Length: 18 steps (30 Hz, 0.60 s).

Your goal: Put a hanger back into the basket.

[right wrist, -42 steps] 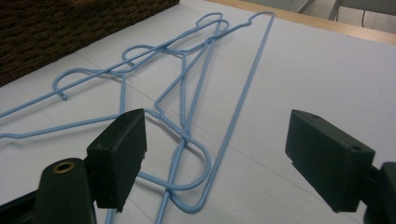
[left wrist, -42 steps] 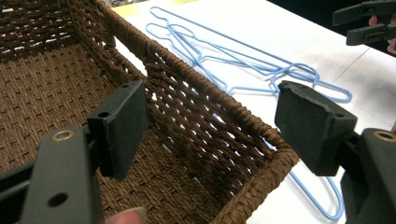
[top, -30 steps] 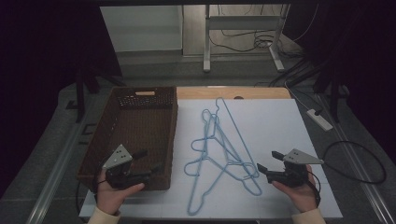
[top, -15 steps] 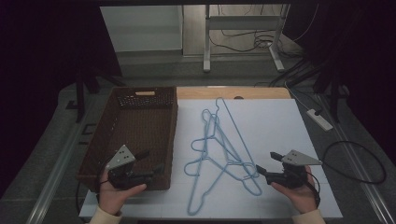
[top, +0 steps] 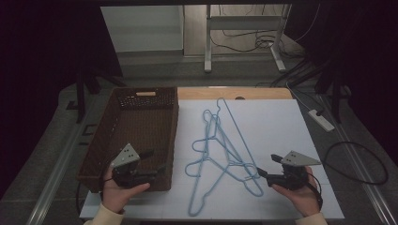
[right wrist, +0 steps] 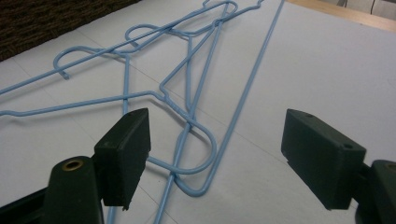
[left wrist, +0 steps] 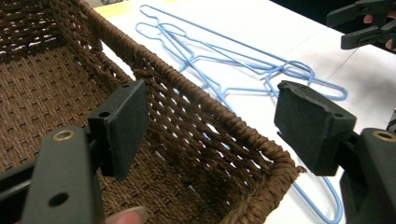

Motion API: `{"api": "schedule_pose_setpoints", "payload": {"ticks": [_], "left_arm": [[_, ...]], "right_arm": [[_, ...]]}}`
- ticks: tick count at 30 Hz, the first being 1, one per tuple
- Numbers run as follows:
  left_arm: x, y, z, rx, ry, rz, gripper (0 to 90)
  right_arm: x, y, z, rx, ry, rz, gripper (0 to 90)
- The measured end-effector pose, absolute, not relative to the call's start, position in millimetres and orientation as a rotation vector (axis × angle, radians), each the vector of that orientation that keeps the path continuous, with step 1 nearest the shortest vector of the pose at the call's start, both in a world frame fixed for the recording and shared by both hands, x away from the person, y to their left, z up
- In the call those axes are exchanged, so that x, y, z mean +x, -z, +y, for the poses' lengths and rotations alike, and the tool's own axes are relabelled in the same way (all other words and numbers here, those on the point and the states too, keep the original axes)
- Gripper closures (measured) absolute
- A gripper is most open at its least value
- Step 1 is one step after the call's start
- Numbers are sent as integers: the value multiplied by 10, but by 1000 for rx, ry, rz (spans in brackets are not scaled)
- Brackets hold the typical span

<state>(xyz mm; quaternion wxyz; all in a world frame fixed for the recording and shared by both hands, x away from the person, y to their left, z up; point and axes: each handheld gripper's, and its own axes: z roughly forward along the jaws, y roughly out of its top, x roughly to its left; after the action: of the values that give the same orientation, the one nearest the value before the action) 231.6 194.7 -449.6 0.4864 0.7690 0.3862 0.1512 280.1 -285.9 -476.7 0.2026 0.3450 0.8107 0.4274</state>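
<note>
Two grippers are held low over the near edge of the table [top: 281, 117], one at each side of the tangle of blue wire hangers [top: 220, 159], which lies on the white sheet just right of the wicker basket [top: 141, 101]. The right gripper [top: 264, 165] sits at the hangers' right end, jaws spread wide and gripping nothing; in the right gripper view [right wrist: 215, 158] the looped end of one hanger [right wrist: 196, 140] lies on the sheet between and just beyond the two pads, and whether a pad touches the wire cannot be told. The left gripper [top: 156, 161] hovers at the basket's near right corner, well left of the hangers, its jaws also spread wide and holding nothing. In the left gripper view [left wrist: 210, 121] the basket's right wall [left wrist: 196, 112] runs between the two pads, one pad over the basket's inside and the other over the sheet on the hanger side.

Nothing but bare weave shows inside the basket, in the high view and in the left gripper view alike.

The high view takes in both hands, the whole hanger pile and the basket's far-wall handle slot [top: 145, 93]. The left gripper view adds the coarse braid of the basket rim and, beyond the hangers, the right gripper [left wrist: 366, 25] at the upper right corner. The right gripper view shows the hanger wires crossing one another close up.
</note>
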Motion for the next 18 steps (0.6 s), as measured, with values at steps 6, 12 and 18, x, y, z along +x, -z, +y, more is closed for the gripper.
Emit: {"api": "schedule_pose_setpoints", "payload": {"ticks": [6,12,18], "left_arm": [[2310,4488,1934,1872,-363,933,262],[2305,4483,1918,1874,-360,926,262],[2314,4496,1926,1880,-355,927,263]], "right_arm": [[2864,4694,-2749,925,-1123,2313,254],[3001,4546,-2627,851,-1050,2393,274],[3150,4505,-2504,788,-922,2507,287]]}}
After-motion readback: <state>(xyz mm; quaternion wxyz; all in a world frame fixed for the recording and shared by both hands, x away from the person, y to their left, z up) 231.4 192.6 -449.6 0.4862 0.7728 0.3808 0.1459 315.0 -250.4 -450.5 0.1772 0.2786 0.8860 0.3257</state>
